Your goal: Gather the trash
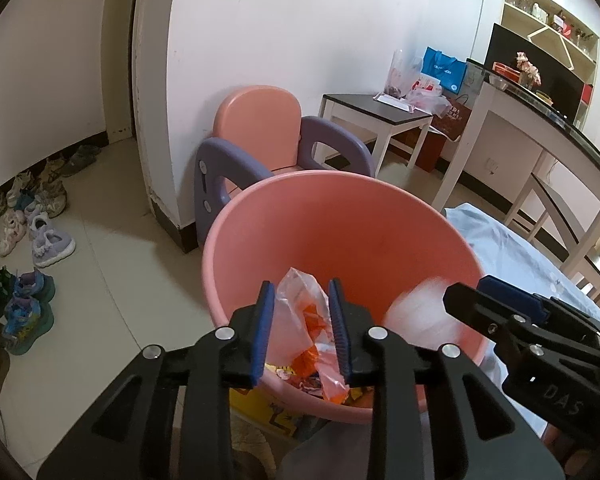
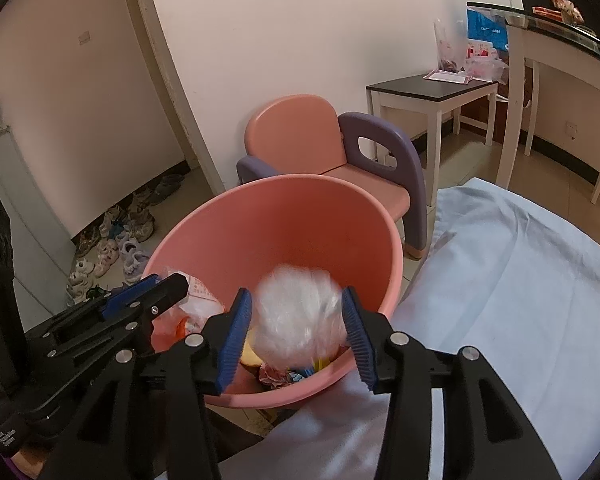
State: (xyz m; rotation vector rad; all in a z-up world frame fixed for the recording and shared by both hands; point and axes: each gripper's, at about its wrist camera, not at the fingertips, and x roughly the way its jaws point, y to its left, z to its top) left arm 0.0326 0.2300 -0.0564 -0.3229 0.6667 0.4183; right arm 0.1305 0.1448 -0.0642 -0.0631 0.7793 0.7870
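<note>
Tiled floor (image 1: 112, 292), white walls. One pink bucket (image 1: 340, 216) stood on the floor, just in front of one pink-and-purple child's chair (image 1: 260, 120). One dark-topped side table (image 1: 376, 110) beyond the chair, loaded with bags. One row of small shoes (image 1: 24, 248) along the left wall; exact count could not be told. One pale blue cloth (image 2: 520, 280) spread to the right of the bucket.

Two grippers positioned over the bucket mouth. Left gripper (image 1: 300, 328): jaws partly open, blue pads on either side of one clear plastic bag (image 1: 308, 320) with orange contents; bag hung between the pads, firm contact not confirmable. Right gripper (image 2: 296, 332): jaws wide apart, one crumpled white plastic ball (image 2: 300, 312) between them, blurred; pad contact could not be told.

Bucket bottom held several loose wrappers (image 2: 284, 374), red, yellow and blue; number not countable. Both trash items located above the bucket interior, inside the rim line. Right gripper also seen at the right edge of the left wrist view, level with the rim.
</note>
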